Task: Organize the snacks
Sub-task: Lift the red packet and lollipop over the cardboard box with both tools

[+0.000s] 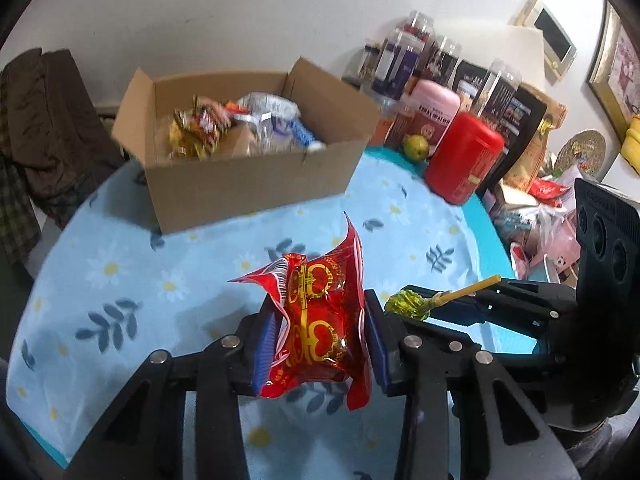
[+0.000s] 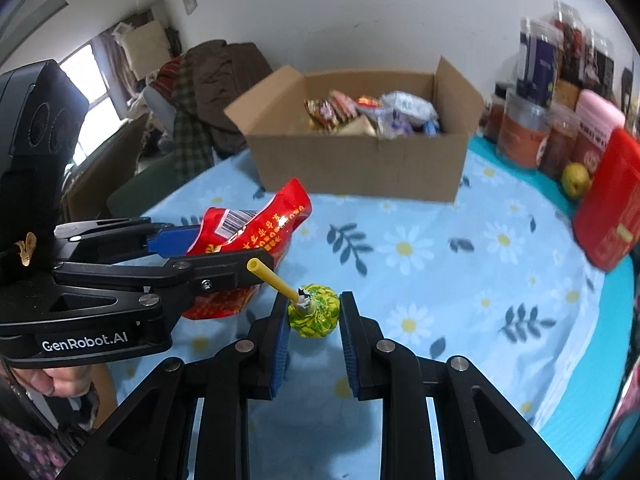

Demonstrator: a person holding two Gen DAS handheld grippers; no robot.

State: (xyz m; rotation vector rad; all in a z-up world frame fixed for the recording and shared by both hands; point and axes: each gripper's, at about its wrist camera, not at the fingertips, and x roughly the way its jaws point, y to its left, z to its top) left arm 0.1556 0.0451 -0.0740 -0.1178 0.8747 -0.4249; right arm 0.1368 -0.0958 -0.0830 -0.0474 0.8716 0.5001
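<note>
Two snacks are lifted above the flowered blue tablecloth point(image 1: 120, 280): left gripper point(image 1: 320, 332) clamps a crinkled red foil packet point(image 1: 320, 312), right gripper point(image 2: 314, 320) pinches a green-wrapped lollipop point(image 2: 314, 316); next, carry both over the open cardboard box point(image 2: 360, 164) and release
</note>
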